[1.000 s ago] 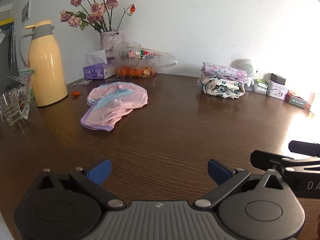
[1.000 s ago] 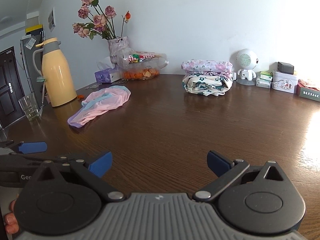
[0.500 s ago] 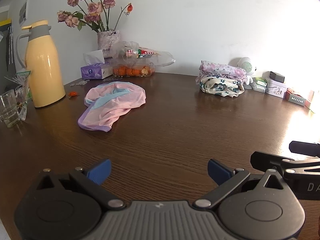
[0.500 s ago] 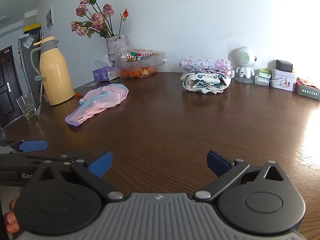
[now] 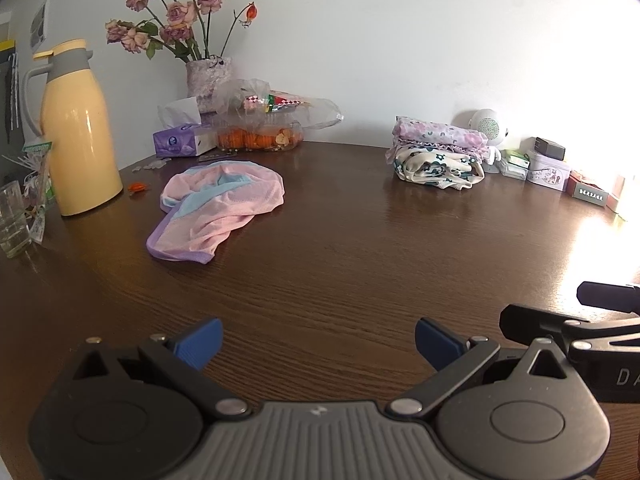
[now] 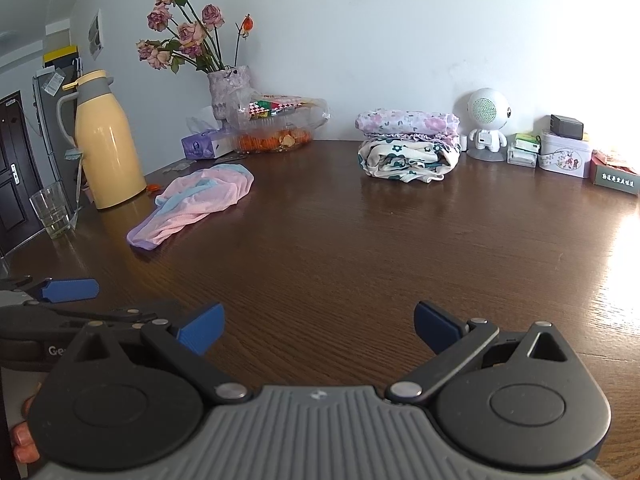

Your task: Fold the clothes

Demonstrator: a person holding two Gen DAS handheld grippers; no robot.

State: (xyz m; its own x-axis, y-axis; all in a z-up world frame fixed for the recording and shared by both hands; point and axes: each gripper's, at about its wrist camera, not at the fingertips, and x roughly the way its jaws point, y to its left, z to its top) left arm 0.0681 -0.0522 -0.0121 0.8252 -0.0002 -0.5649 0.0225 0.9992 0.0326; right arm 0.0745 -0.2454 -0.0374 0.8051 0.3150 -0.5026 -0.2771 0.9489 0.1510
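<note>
Two grippers hang low over the dark brown wooden table (image 5: 360, 264), and neither holds anything. My left gripper (image 5: 316, 340) has its blue-padded fingers spread wide over bare wood; my right gripper (image 6: 318, 326) is spread just as wide, side by side with the left, whose blue fingertip shows at the left edge of the right wrist view. I see the crumpled pink garment with light blue and purple trim (image 5: 218, 208) lying unfolded on the table, well ahead of me and to the left, near the tall yellow thermos jug with a grey lid (image 5: 76, 132). Further back on the right, a stack of folded floral cloths (image 6: 408, 146) sits by the wall, just beside a small white round-headed robot figure (image 6: 486, 124).
</note>
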